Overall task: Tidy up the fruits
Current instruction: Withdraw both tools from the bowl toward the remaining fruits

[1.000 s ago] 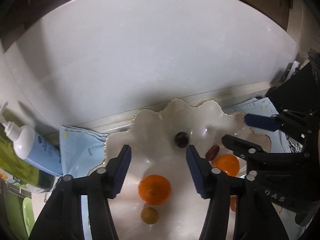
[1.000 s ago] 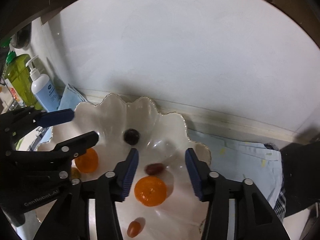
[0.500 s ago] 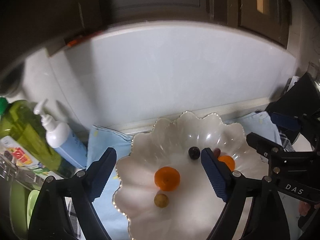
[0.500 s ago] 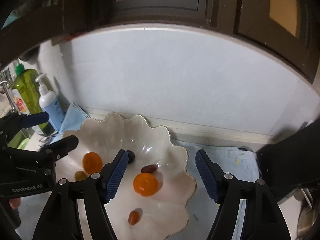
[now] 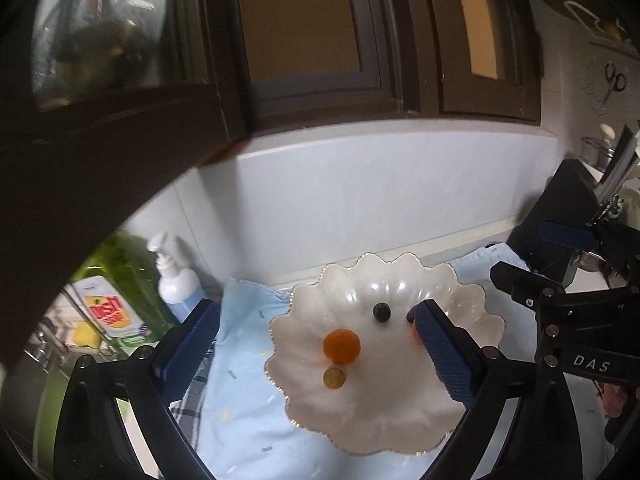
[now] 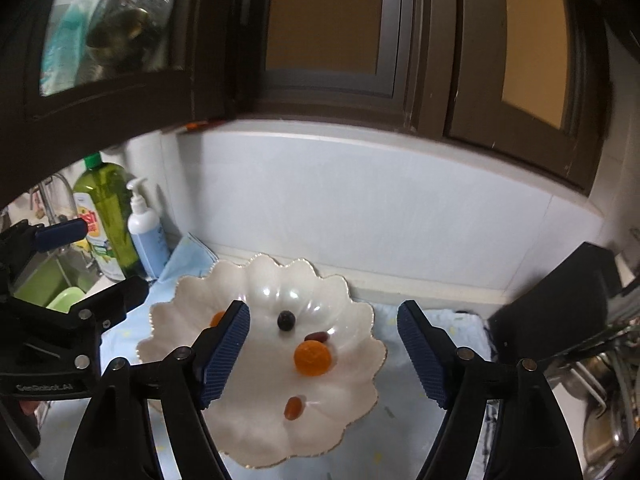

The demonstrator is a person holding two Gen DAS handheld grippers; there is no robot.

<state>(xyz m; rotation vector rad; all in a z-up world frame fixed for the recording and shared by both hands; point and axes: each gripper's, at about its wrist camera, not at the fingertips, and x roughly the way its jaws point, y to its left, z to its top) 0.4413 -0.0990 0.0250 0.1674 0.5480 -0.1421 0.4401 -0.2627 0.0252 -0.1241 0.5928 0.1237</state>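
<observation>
A white scalloped bowl (image 5: 384, 412) (image 6: 256, 432) sits on a light blue cloth. It holds an orange (image 5: 341, 346), a small yellow-green fruit (image 5: 334, 377), a dark berry (image 5: 381, 312) (image 6: 286, 320), a second orange (image 6: 312, 358), a red date (image 6: 317, 337) and a small reddish fruit (image 6: 293, 407). My left gripper (image 5: 316, 312) (image 6: 106, 258) hangs above the bowl's left side. Its jaws are opening and hold nothing. My right gripper (image 6: 323, 312) (image 5: 528, 256) hovers over the right side, its jaws also opening and holding nothing.
A green bottle (image 6: 108, 216) and a white pump bottle (image 6: 146, 232) stand left of the bowl against the white wall. The blue cloth (image 5: 240, 360) spreads under the bowl. Dark cabinet doors (image 6: 328, 40) hang overhead. A black block (image 6: 560, 304) and metal pots (image 6: 608, 400) crowd the right.
Both grippers have risen and drawn back from the bowl, and their jaws have spread wider. The fruits lie where they were in the bowl.
</observation>
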